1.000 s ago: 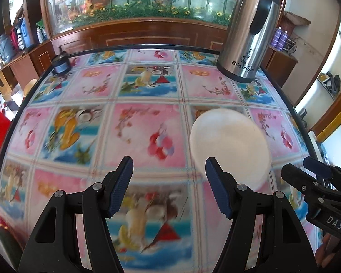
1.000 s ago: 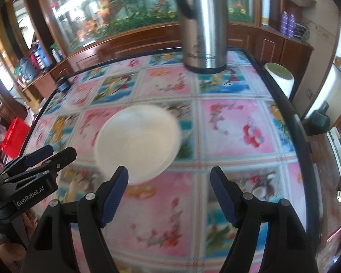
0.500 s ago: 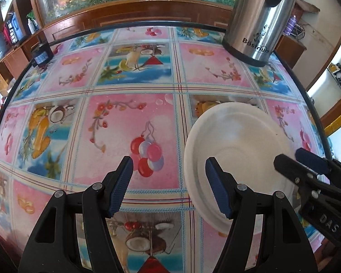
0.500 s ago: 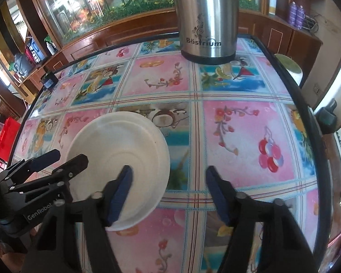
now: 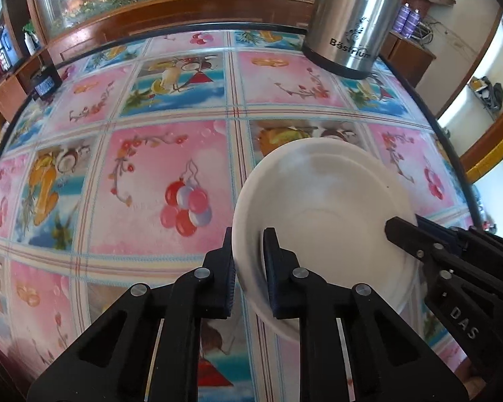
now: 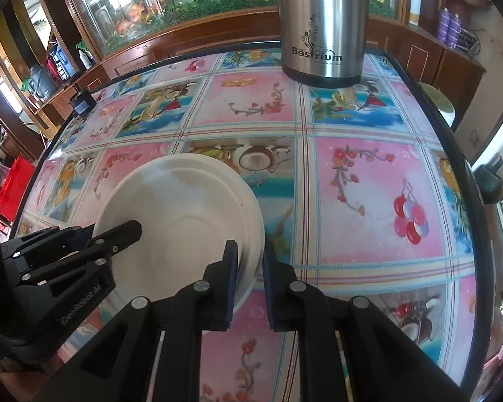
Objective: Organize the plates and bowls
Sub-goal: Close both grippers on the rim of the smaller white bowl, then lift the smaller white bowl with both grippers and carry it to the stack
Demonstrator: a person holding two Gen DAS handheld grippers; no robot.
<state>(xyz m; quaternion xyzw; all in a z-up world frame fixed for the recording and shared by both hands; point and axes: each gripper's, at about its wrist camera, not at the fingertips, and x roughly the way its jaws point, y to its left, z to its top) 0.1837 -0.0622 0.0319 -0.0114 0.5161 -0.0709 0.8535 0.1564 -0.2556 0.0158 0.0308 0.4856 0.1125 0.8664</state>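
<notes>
Both tongs are clamped on the same white plate [image 5: 325, 207], one on each side of it. The left tongs [image 5: 248, 264] have closed narrowly over the plate's left rim, one finger outside the edge and the other inside the dish, so the rim sits pinched between the blue pads. Seen from the right wrist, the right tongs [image 6: 249, 268] grip the opposite rim in the same way, with the plate [image 6: 181, 221] spreading out to their left and the rim caught between their two fingers. Each pair of tongs shows in the other's view, reaching onto the far edge of the plate. The plate lies directly ahead of the fingertips, between the two tongs, over a desk [image 5: 151, 174] covered in a bright cloth of pink and blue squares printed with flowers, fruit and balloons; whether the plate rests on the cloth or is raised slightly off it cannot be told. Well beyond the plate, toward the far edge of the desk and ahead of the right tongs, stands a tall steel flask [image 6: 322, 26] marked Bestrium, upright and apart from everything else. Far off to the left of the left tongs, at the desk's far left corner, sits a small dark box [image 5: 45, 82].
</notes>
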